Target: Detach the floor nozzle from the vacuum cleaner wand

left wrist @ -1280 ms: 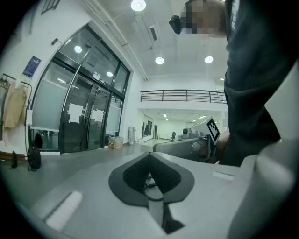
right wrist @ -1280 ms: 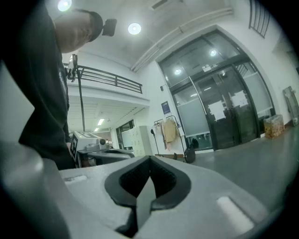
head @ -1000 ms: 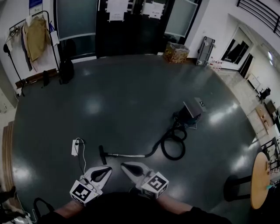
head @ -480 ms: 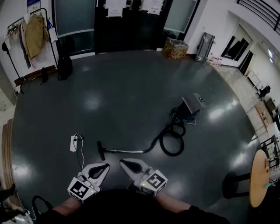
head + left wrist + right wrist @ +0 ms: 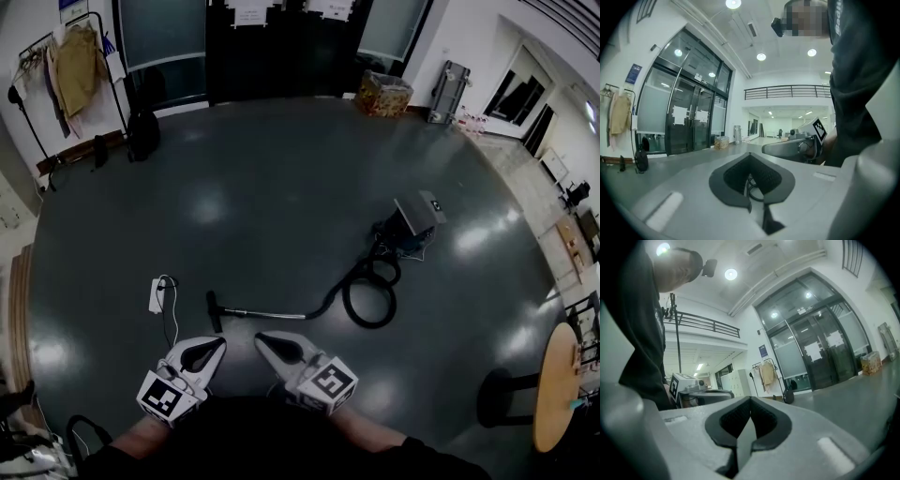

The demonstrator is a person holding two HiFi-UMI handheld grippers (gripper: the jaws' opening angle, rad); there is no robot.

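Note:
In the head view a vacuum cleaner lies on the dark floor: a black floor nozzle [image 5: 214,310] is joined to a metal wand [image 5: 270,315], and a coiled black hose [image 5: 369,295] runs to the grey canister [image 5: 413,222]. My left gripper [image 5: 217,346] and right gripper [image 5: 262,341] hang low in that view, just short of the nozzle and wand, both shut and empty. The left gripper view shows its jaws [image 5: 751,180] closed with the right gripper [image 5: 797,146] beside them. The right gripper view shows shut jaws [image 5: 749,423] and the left gripper [image 5: 701,396] alongside.
A white power strip with a cable [image 5: 157,295] lies left of the nozzle. A clothes rack [image 5: 66,70] stands at the back left, a basket [image 5: 381,95] and glass doors [image 5: 272,47] at the back, a round wooden table [image 5: 555,386] at the right.
The view has shifted forward a little: the vacuum and nozzle sit lower and nearer to both grippers than a second ago. Both grippers stay shut and empty.

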